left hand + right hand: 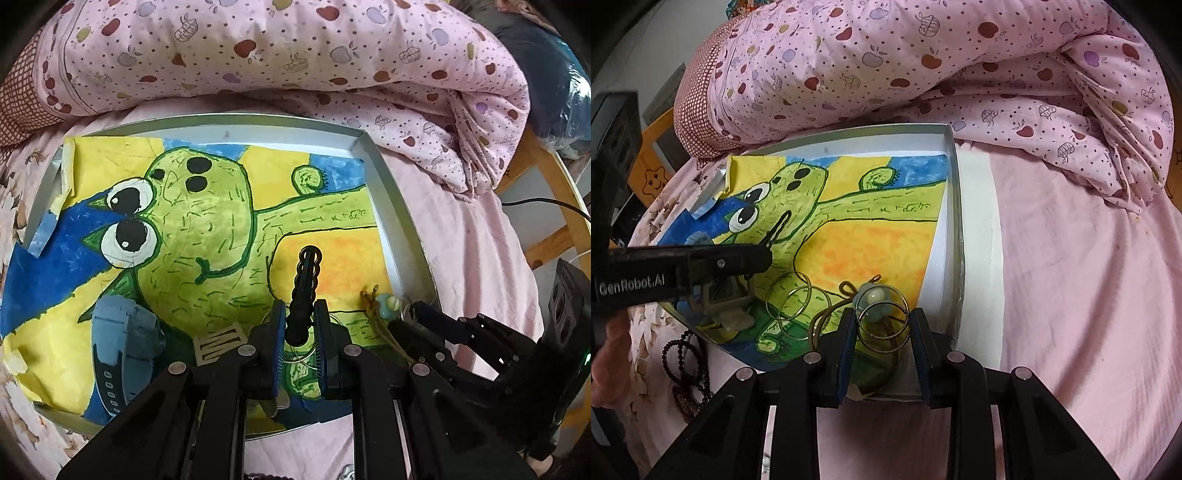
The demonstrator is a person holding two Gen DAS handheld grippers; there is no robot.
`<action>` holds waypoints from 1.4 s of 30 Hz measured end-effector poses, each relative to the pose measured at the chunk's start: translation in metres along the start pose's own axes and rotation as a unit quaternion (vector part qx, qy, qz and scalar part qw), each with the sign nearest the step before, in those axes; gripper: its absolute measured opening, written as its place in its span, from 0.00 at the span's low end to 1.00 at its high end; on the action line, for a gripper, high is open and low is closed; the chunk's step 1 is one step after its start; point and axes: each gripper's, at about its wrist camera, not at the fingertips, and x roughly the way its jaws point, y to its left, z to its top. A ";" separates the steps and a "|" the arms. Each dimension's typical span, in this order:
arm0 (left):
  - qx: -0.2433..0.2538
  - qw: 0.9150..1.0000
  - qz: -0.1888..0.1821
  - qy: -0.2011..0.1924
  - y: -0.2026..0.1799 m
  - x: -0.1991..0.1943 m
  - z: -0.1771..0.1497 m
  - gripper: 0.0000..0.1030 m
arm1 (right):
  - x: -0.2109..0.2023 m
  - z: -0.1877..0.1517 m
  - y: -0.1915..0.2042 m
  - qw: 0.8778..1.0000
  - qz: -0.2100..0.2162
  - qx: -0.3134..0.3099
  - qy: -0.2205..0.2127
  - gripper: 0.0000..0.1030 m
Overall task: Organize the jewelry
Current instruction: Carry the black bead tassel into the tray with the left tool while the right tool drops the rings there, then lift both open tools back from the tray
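The left gripper (300,325) clamps a black beaded bracelet (306,291) above the shallow grey tray (391,206). The right gripper (882,325) grips thin wire bangles (884,321) between its part-closed jaws.

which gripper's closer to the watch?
Left. The left gripper, shut on a black bracelet, is right beside the watch. The right gripper, holding thin bangles, is at the tray's far side.

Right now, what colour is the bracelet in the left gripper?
Black beaded bracelet, clearest in the left wrist view.
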 end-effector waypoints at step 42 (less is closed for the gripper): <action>-0.024 0.975 0.051 -0.213 -0.013 -0.216 -0.114 0.88 | -0.207 -0.044 0.069 0.970 0.018 0.006 -0.241 0.99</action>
